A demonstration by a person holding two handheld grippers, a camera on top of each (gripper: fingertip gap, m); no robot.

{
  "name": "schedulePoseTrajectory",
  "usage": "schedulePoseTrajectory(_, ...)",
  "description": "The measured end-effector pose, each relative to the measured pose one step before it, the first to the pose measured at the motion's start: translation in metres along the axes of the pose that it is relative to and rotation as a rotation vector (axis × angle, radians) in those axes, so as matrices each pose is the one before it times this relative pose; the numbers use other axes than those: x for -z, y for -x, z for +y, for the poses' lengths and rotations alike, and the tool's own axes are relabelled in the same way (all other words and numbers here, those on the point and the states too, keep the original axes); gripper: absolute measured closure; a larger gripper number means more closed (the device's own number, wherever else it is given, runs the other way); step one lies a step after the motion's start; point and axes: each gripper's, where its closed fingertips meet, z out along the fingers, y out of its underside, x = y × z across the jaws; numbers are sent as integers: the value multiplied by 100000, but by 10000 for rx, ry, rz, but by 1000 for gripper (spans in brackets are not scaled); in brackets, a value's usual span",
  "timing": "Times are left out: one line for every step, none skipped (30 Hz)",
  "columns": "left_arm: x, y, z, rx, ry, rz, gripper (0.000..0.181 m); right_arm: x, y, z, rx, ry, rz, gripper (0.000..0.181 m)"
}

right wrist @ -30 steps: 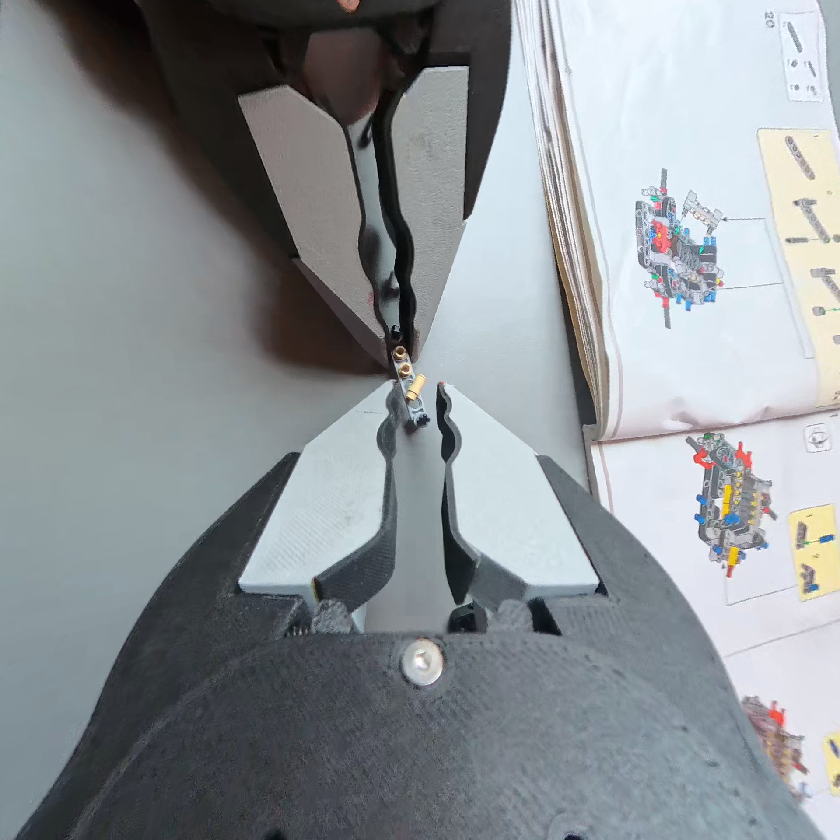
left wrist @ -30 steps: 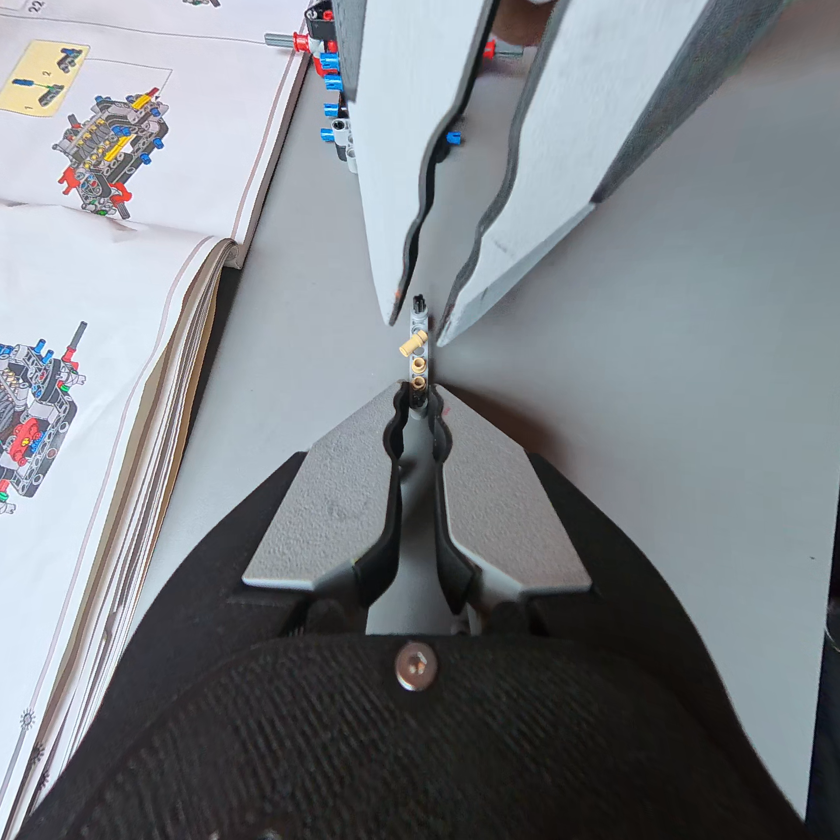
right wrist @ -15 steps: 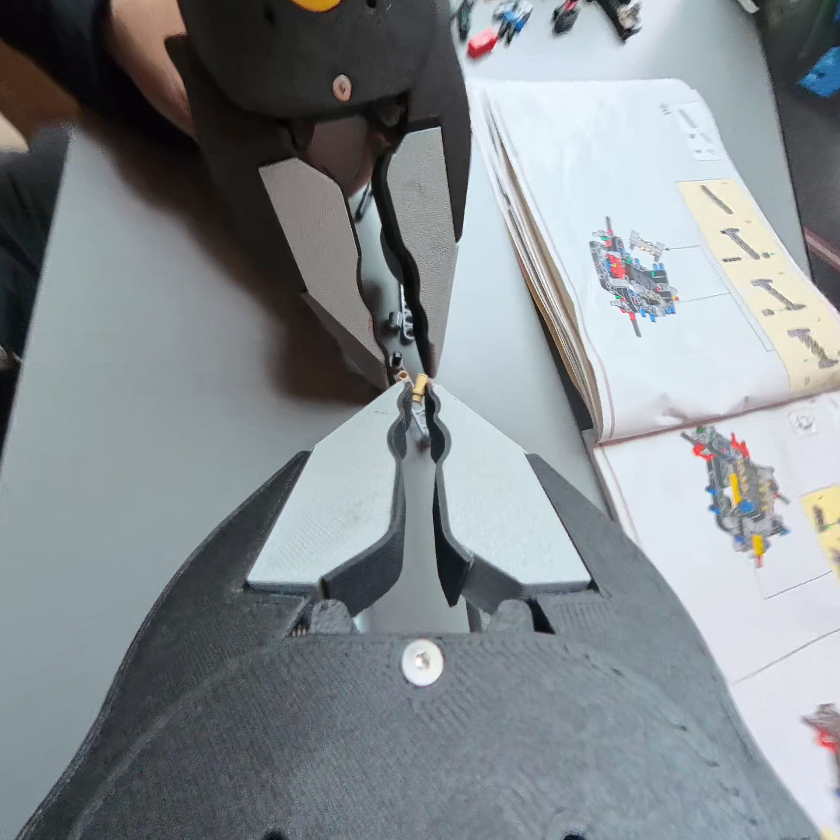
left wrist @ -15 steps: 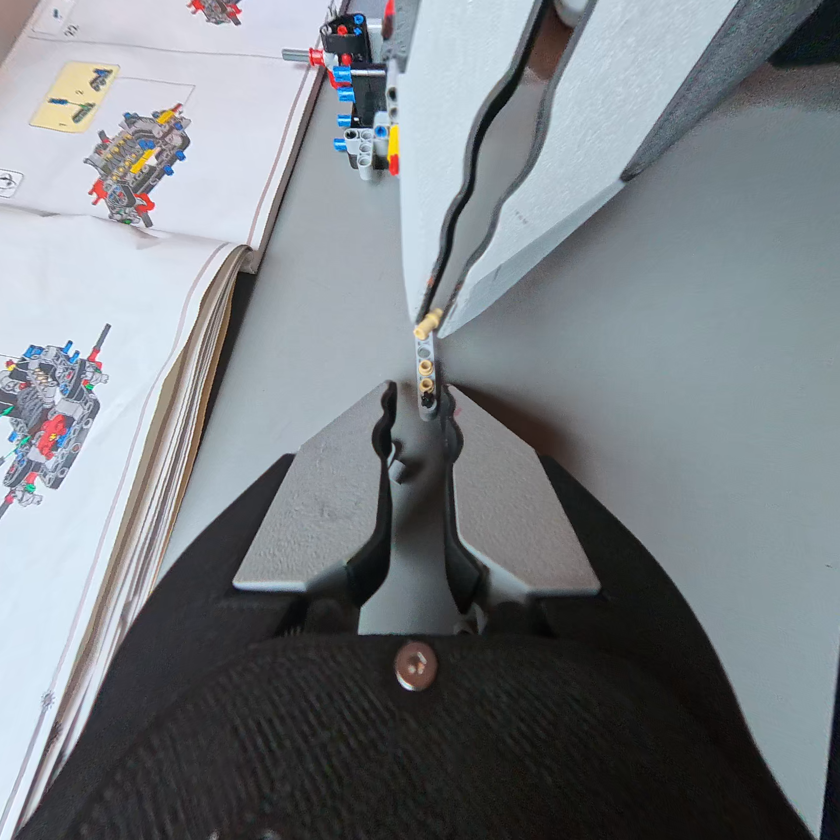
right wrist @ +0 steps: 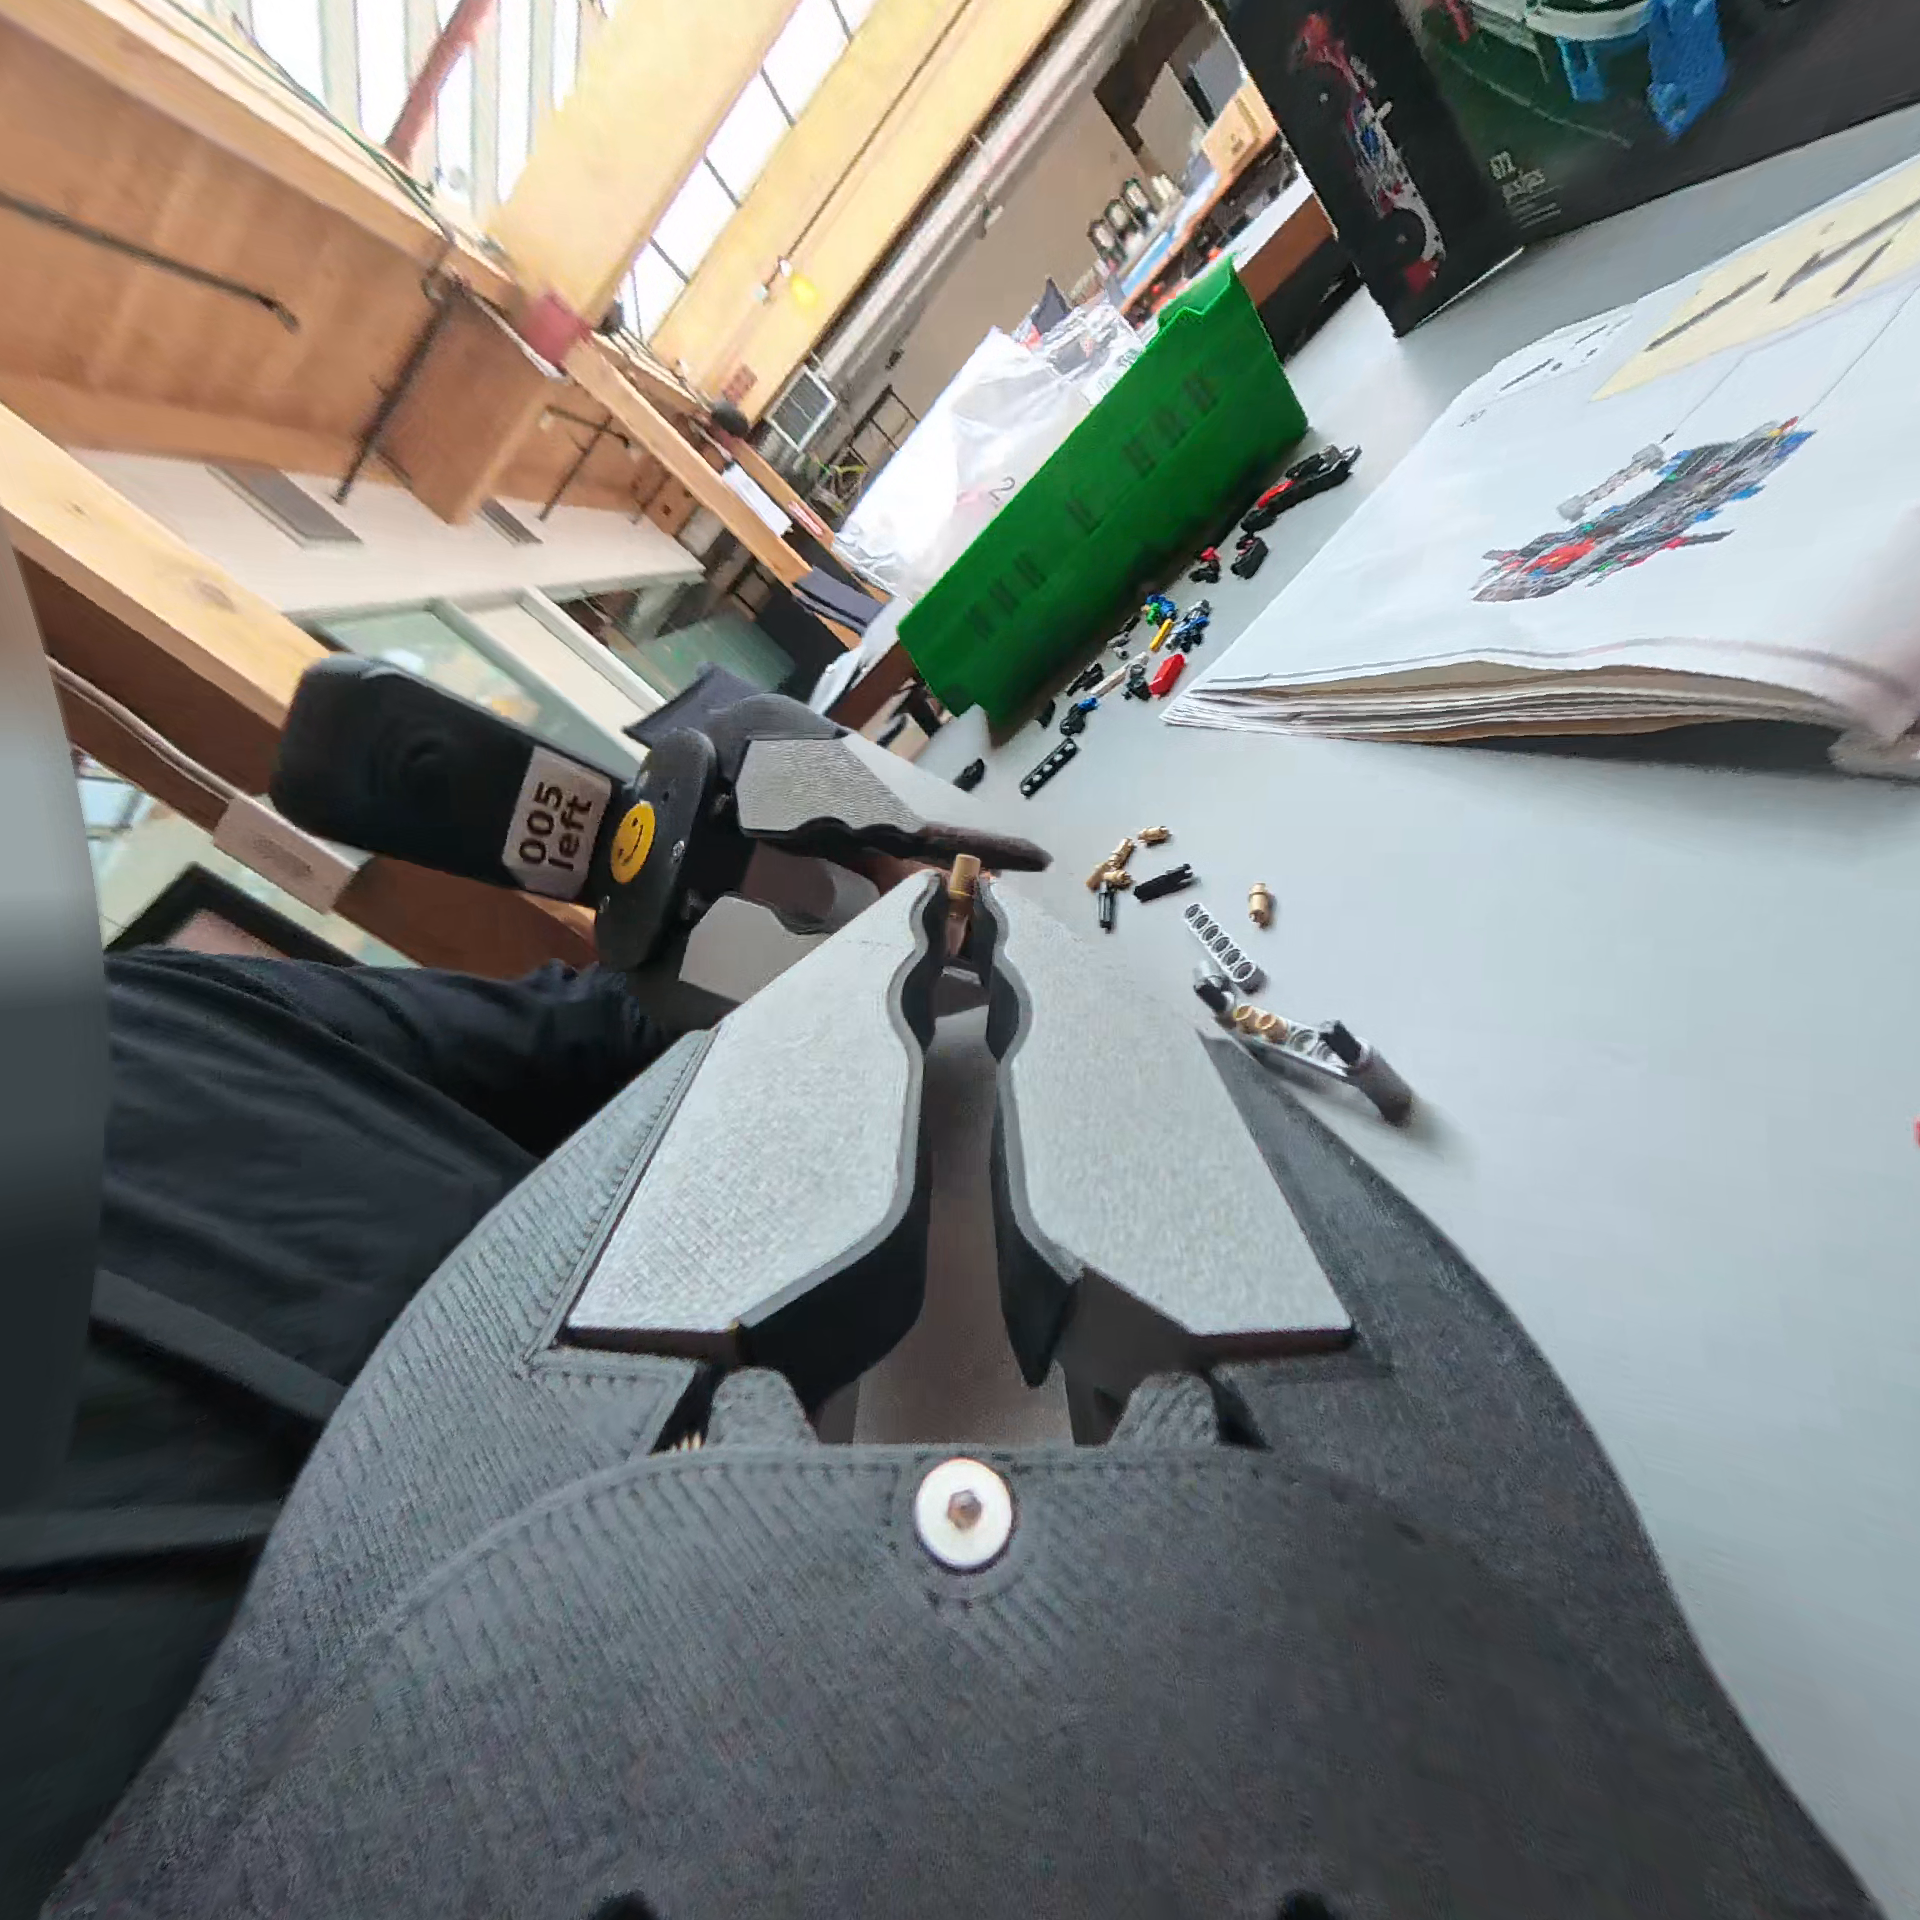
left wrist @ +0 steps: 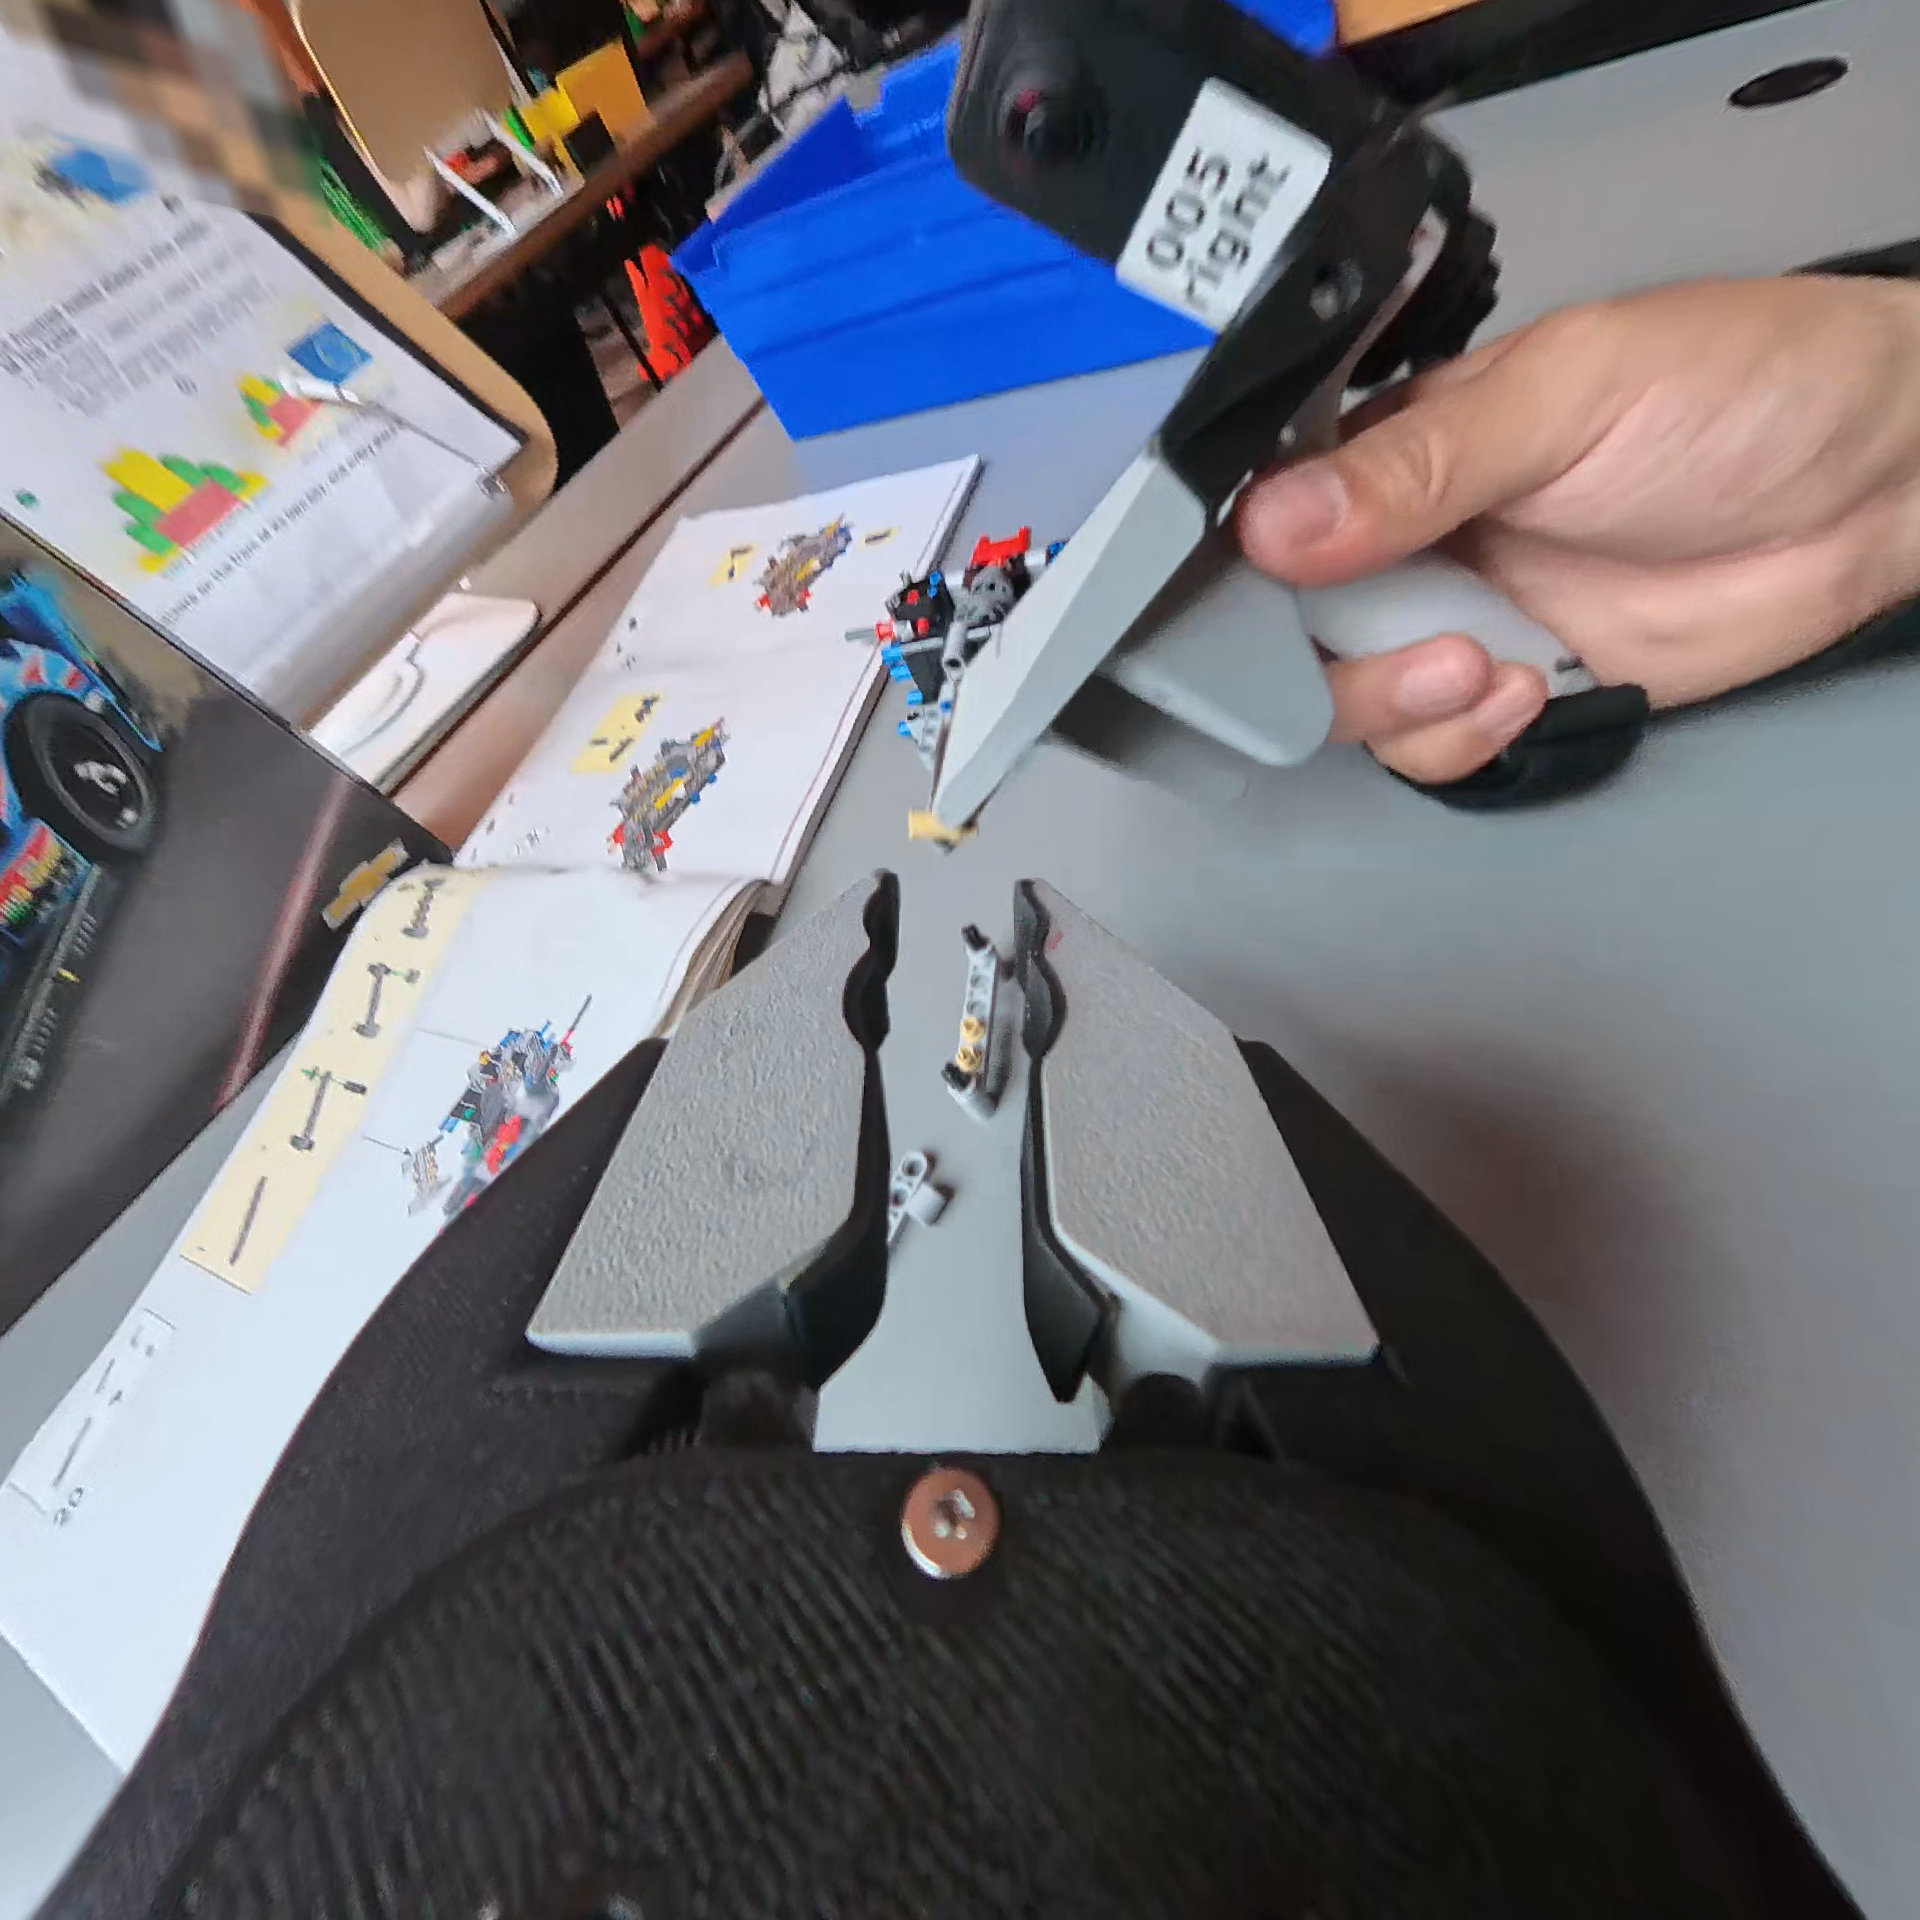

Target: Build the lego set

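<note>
A short grey beam (left wrist: 984, 1023) with tan pins in it lies on the grey table between my left gripper's (left wrist: 954, 906) open fingers, close to the right one. It also shows in the right wrist view (right wrist: 1288, 1039). My right gripper (right wrist: 958, 888) is shut on a single tan pin (right wrist: 962, 875) and holds it above the table. In the left wrist view the right gripper (left wrist: 951, 810) hangs just beyond my left fingertips with the tan pin (left wrist: 938, 826) at its tip. The partly built model (left wrist: 951, 618) stands behind it.
A small light grey connector (left wrist: 914, 1195) lies between my left fingers. The open instruction booklet (left wrist: 727, 665) and the set's box (left wrist: 156, 883) are to the left. Loose pins and beams (right wrist: 1164, 883), a green bin (right wrist: 1101, 499) and a blue bin (left wrist: 914, 270) stand farther off.
My left gripper has opened and let go of the grey beam, which now lies on the table. My right gripper closed on the tan pin and drew it away. Both grippers tilted up.
</note>
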Motion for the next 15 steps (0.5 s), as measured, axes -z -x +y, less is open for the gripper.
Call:
schedulePoseTrajectory(102,28,-472,-153,-158,-198,163,-118,24,160,-292,-32,-98,180)
schedulePoseTrajectory(67,32,-360,-117,-102,-155,166,-78,88,130,-263,-20,-129,180)
schedulePoseTrajectory(0,-94,-198,-81,-39,-41,168,-25,174,-37,-196,-101,-176,180)
schedulePoseTrajectory(-69,15,5,-56,51,-78,168,22,96,-43,-158,-90,-119,180)
schedulePoseTrajectory(-60,20,120,-25,74,-52,169,17,14,59,-158,-7,-83,180)
schedulePoseTrajectory(-14,-9,96,11,18,-1,171,14,15,48,-120,-17,-72,180)
schedulePoseTrajectory(32,-8,49,12,-33,21,171,-4,34,13,-115,-42,-79,180)
schedulePoseTrajectory(46,-22,77,-12,-13,44,171,-45,-41,77,-91,30,-31,180)
schedulePoseTrajectory(28,0,105,-43,24,18,172,-56,-63,41,-9,32,39,180)
schedulePoseTrajectory(9,46,91,-84,17,-28,171,-67,-77,15,37,25,54,180)
schedulePoseTrajectory(20,35,83,-77,24,-18,171,-50,-66,12,23,30,40,180)
schedulePoseTrajectory(-3,53,69,-27,31,-25,171,-28,-75,-20,-8,-16,40,180)
schedulePoseTrajectory(13,44,18,14,-9,-24,172,-38,10,-31,-29,-25,-37,180)
schedulePoseTrajectory(44,36,-40,34,-45,-2,172,-41,41,-37,-57,-22,-60,180)
schedulePoseTrajectory(43,68,-21,20,-27,-18,172,-26,-55,-43,-44,-39,14,180)
